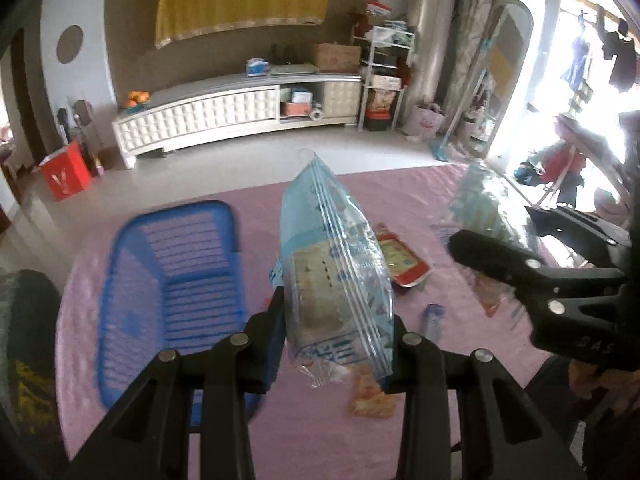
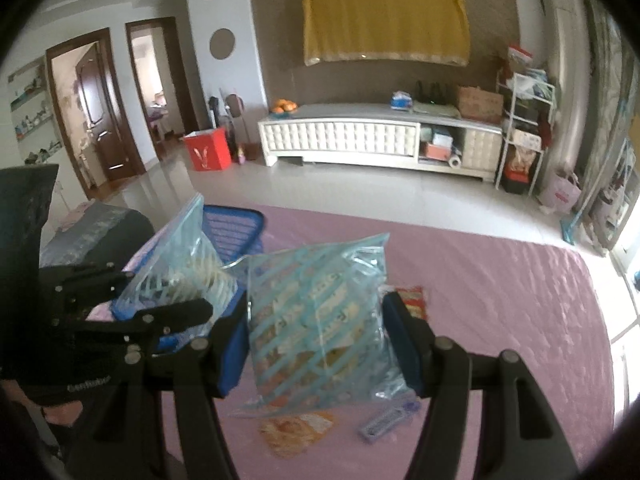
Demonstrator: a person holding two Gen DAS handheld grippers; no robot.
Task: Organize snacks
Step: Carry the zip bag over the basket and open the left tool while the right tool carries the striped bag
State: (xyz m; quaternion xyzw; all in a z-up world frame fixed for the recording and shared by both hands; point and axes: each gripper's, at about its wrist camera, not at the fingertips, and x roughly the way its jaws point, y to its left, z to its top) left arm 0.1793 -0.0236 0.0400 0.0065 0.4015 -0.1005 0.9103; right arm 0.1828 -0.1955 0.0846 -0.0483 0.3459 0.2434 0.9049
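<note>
Above the pink quilted table cover [image 1: 400,184], beside the empty blue slatted plastic basket [image 1: 176,280], my left gripper [image 1: 338,344] and right gripper [image 2: 316,340] each clasped a clear blue-printed zip bag [image 1: 332,264] [image 2: 320,316] of snacks. Loose red-and-yellow packets [image 1: 404,264] lay unsorted; I judged sorting barely begun.

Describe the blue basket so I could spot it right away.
Find the table with the pink cloth. At its left end, seen from the left gripper's camera, sits the blue basket, a slatted plastic tray with nothing visible inside. Unlike the flat snack packets lying loose nearby, it is rigid, open-topped and solid blue.
</note>
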